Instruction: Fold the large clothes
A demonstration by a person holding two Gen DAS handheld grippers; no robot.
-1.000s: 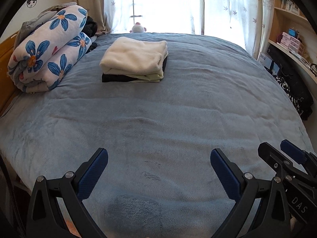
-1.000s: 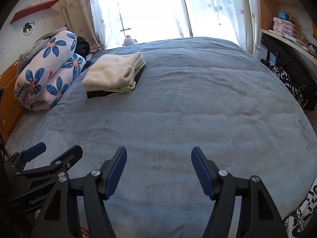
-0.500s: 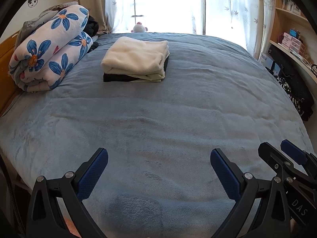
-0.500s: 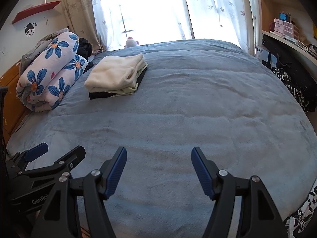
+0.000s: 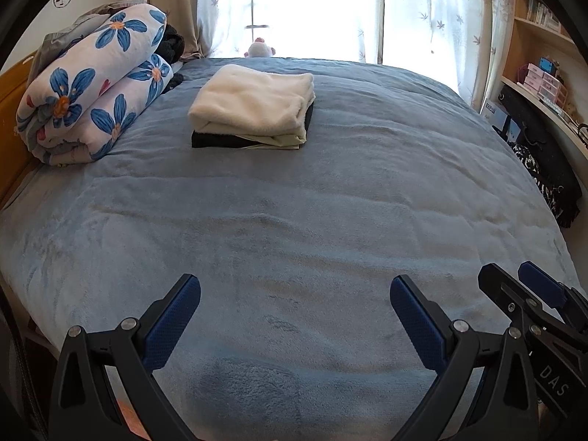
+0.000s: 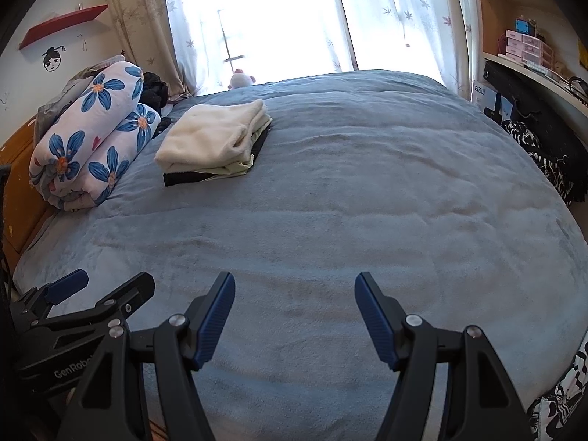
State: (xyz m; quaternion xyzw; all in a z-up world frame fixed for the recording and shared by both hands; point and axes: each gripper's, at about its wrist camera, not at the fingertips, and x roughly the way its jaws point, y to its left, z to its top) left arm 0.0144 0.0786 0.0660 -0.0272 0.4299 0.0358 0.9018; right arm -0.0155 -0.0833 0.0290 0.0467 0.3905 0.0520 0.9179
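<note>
- Left gripper (image 5: 295,316) and right gripper (image 6: 295,315) are remaining parted and empty over the blue blanket (image 5: 330,202), unmoved.
- Folded clothes stack (image 5: 253,110) is lying unchanged beside the floral quilt (image 5: 92,99).

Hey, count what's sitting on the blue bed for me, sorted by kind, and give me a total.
Folded garments in the stack, cream fleece on top, pale green layer, black at the bottom: 3
Rolled white quilt with blue flowers: 1
Small white plush toy at the bed's far edge: 1
Total: 5
</note>
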